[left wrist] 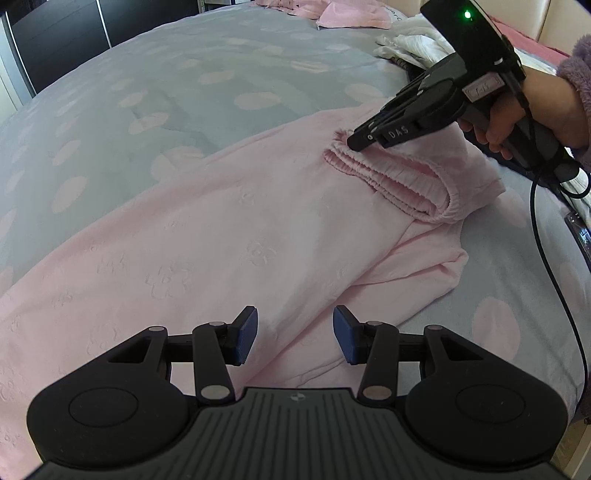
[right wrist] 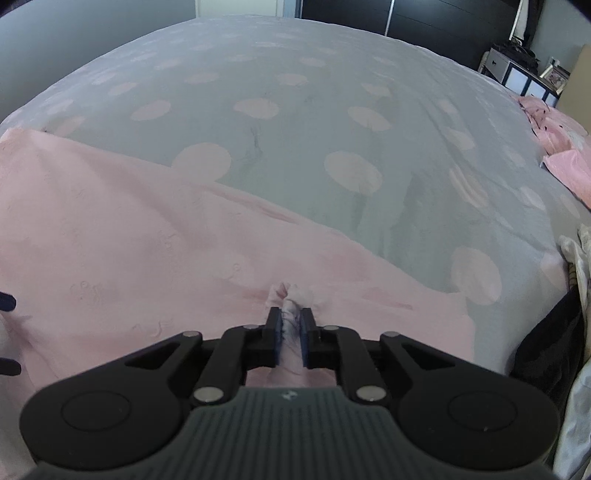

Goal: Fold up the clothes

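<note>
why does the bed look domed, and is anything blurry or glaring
Left wrist view: fisheye bulges the bed; pink garment sharp, light soft, only a green LED glows. Right wrist view: same bulge, dark corners, slightly softer; right tool pinches the garment in focus.

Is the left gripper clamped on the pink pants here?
No, the left gripper is open, its blue pads spread apart above the pink pants with no fabric pinched between them.
</note>
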